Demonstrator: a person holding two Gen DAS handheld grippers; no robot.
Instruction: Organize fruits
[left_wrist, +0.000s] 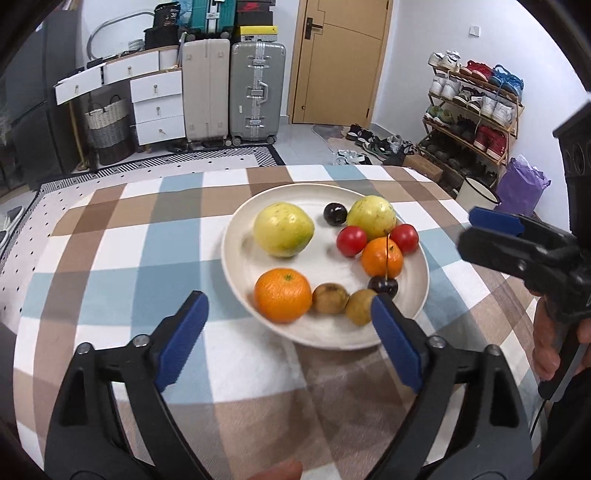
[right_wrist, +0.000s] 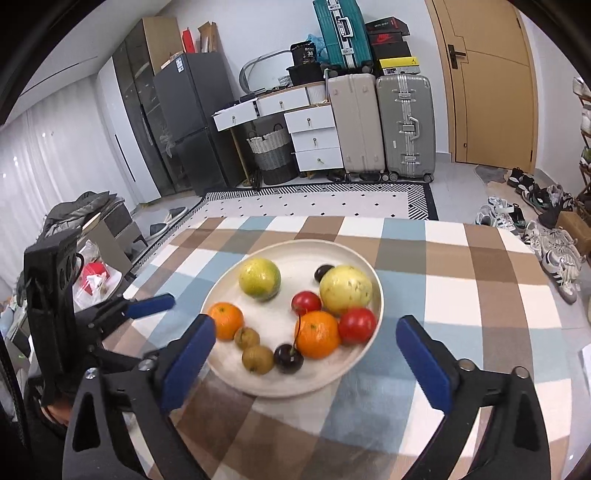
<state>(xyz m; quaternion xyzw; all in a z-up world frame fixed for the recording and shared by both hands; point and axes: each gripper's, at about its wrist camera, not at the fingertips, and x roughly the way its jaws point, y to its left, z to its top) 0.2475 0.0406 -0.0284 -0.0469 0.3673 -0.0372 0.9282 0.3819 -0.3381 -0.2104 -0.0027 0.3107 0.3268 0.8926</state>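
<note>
1. Blue-padded jaws of the left gripper are spread wide, with nothing held between them.
2. Just ahead, a white plate of fruits is seen on the checked tablecloth.
3. Jaws of the right gripper are likewise parted and empty, the plate lying ahead between them.
</note>
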